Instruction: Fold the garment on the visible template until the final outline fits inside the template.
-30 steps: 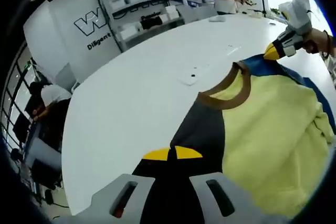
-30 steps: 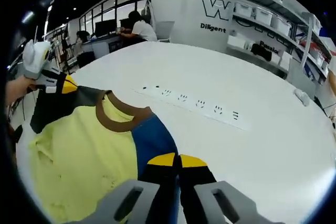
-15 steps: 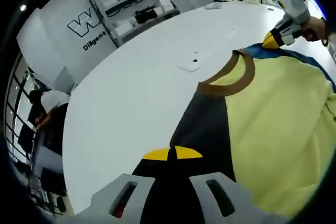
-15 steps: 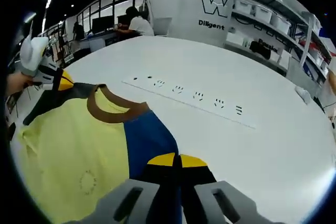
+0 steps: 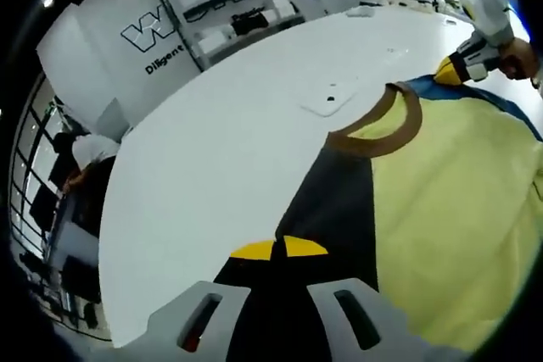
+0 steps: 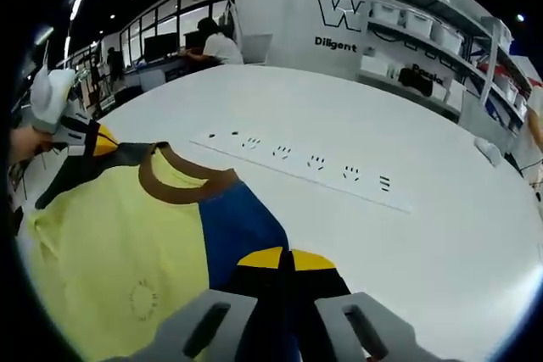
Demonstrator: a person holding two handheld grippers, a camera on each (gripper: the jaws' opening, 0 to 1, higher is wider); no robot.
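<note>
- The left gripper (image 5: 278, 248) is seen in the left gripper view with its yellow tips pressed together on the dark grey shoulder of the garment (image 5: 441, 209); no gap is visible between the jaws.
- The right gripper (image 6: 284, 258) is seen in the right gripper view pinched likewise on the blue shoulder of the same garment, yellow tips closed over the cloth.
- From the left gripper, the garment runs away toward 1 o'clock; its brown collar (image 5: 386, 129) lies at about 1 o'clock, and the other gripper is seen beyond it near 2 o'clock.
- From the right gripper, the yellow body spreads toward 10 o'clock, with the collar at about 11 o'clock.
- The shoulder line is held stretched between the two grippers, so the long axis of the held edge is judged to run gripper to gripper; each shoulder is nearest its own gripper.
- The garment is spread on the white table (image 6: 407, 150), partly lifted at the held edge as far as can be told.
- A row of dark marks on a pale strip (image 6: 310, 163) lies on the table at 12 o'clock from the right gripper; whether it is the template cannot be told.
</note>
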